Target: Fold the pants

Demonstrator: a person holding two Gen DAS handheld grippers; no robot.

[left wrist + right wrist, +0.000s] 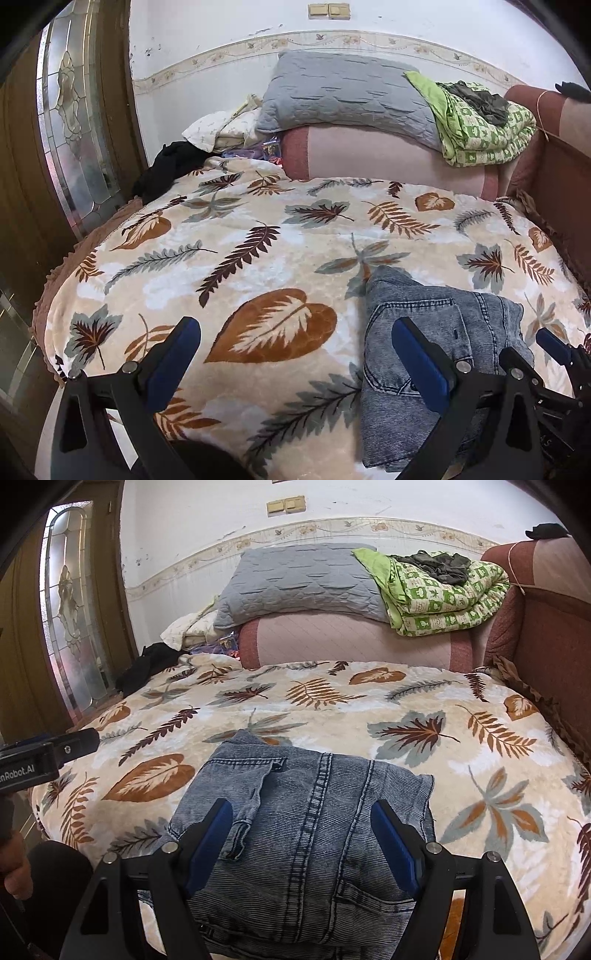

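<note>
Grey-blue denim pants lie folded into a compact bundle on the leaf-patterned blanket near the bed's front edge. They also show at the lower right of the left wrist view. My right gripper is open, hovering just above the bundle with a blue-padded finger on each side. My left gripper is open and empty over the blanket, to the left of the pants; its body also shows at the left edge of the right wrist view.
A grey pillow, a green patterned quilt and a pink bolster are stacked at the head of the bed. Black cloth lies at the far left. A wooden door with glass stands left, a red sofa arm right.
</note>
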